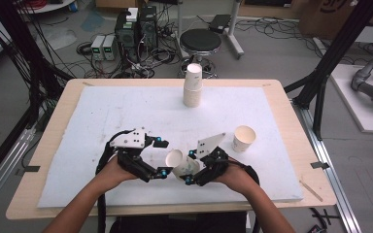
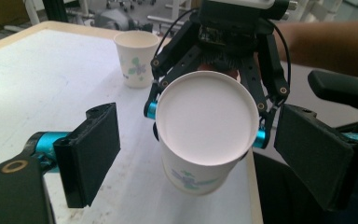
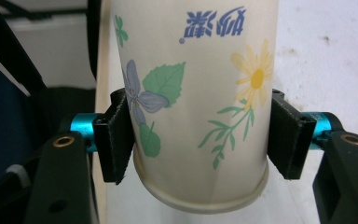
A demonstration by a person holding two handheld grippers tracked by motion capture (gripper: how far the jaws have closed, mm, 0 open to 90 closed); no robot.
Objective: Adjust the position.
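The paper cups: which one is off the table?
The cup clamped in the right gripper, tipped sideways; the single cup and stack stand upright.

In the right gripper view the top edge cuts off the paper cup (image 3: pixel 191 93), so its mouth is out of frame, and the printed blue characters (upside down here) are too blurred to read. In the left gripper view that cup's pale inside hides its lower wall, and the right gripper (image 2: pixel 205 123) behind it is partly covered. In the high view the stacked cups (image 1: pixel 193 85) at the far side cannot be counted with certainty.
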